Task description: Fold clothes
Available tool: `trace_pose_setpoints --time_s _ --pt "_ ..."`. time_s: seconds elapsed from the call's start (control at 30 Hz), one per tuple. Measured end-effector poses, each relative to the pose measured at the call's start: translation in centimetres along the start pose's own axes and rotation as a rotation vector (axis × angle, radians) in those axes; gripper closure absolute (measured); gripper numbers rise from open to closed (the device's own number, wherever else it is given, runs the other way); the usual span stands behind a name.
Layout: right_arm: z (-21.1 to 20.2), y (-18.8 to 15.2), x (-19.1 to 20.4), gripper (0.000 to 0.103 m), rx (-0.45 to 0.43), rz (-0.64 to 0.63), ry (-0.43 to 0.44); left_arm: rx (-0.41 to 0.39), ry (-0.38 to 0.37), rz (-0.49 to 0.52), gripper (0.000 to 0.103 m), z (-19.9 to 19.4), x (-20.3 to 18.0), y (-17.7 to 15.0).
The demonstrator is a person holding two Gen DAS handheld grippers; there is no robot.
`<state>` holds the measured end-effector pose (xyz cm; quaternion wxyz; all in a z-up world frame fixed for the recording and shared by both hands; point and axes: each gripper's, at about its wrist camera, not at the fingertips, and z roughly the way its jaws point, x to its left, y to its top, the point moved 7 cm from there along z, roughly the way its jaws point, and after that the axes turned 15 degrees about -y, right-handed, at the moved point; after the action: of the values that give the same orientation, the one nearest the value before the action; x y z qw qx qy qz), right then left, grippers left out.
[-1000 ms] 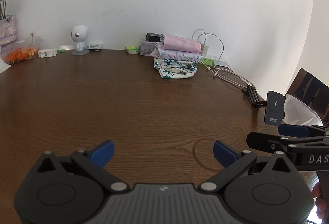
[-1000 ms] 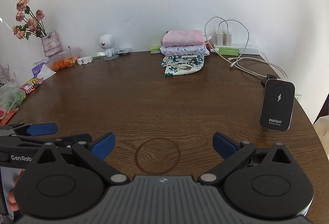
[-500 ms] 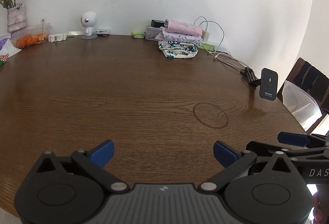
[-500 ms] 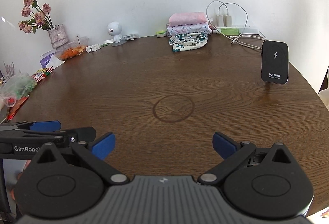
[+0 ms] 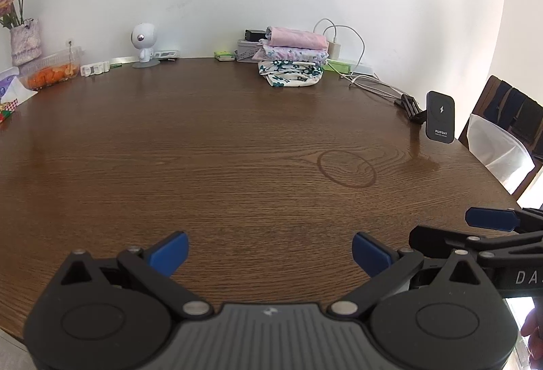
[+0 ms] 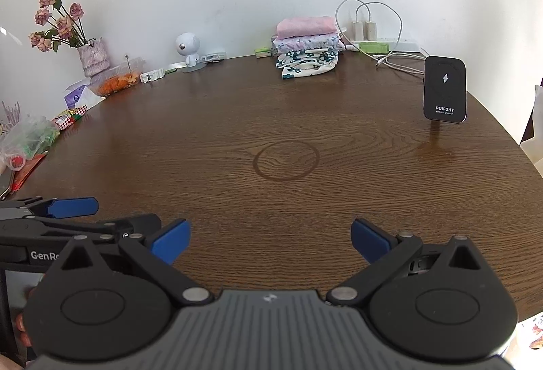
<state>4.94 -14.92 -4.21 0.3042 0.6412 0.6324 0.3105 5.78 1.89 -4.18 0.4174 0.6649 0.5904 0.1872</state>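
A stack of three folded clothes point(image 5: 292, 61), pink on top, pale floral in the middle, white with green flowers at the bottom, sits at the far edge of the round brown wooden table point(image 5: 220, 149); it also shows in the right wrist view point(image 6: 307, 46). My left gripper point(image 5: 269, 251) is open and empty over the near table edge. My right gripper point(image 6: 269, 239) is open and empty beside it. Each gripper shows at the other's side: the right gripper point(image 5: 492, 220), the left gripper point(image 6: 73, 207).
A black wireless charger stand point(image 6: 444, 90) stands at the right edge, with cables and a power strip point(image 6: 383, 47) behind it. A white robot figure point(image 6: 188, 49), a food tub point(image 6: 118, 80), a flower vase point(image 6: 91, 56) and snack bags point(image 6: 30, 139) line the left rim. A chair point(image 5: 505, 129) stands at the right.
Both grippers pulled back toward the near table edge and away from the clothes stack, staying open and empty.
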Motion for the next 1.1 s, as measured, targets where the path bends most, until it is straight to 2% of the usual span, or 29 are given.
trace_pose_setpoints --time_s 1.1 --pt "0.23 -0.04 -0.56 0.0 -0.017 0.014 -0.002 -0.013 0.025 0.044 0.0 0.59 -0.66 0.39"
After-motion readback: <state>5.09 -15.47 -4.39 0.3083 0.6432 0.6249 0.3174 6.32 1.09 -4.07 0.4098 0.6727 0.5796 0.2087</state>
